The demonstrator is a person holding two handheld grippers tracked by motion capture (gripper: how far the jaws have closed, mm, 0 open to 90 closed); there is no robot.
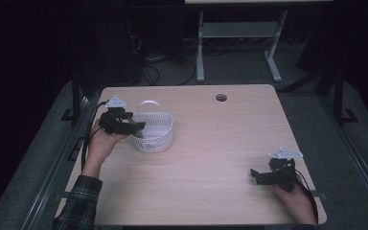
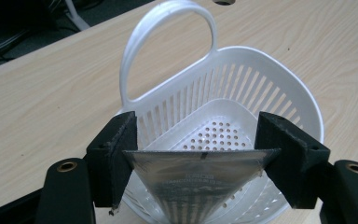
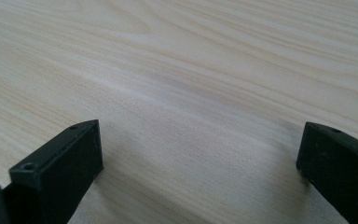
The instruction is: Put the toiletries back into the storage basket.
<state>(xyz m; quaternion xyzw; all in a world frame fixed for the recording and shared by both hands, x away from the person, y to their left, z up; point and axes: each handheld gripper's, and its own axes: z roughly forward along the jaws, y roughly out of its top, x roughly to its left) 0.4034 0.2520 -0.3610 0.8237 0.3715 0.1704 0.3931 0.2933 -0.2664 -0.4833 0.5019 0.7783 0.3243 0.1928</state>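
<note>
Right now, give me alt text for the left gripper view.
The left gripper grips a dark foil packet by its edges, over the rim of a white slotted basket with an upright loop handle, on a light wooden table.

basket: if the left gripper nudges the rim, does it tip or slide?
The basket is slotted thin plastic, so probably light; a nudge would likely slide it on the smooth table. It's wide and low, so tipping seems unlikely. The tall handle may flex.
</note>
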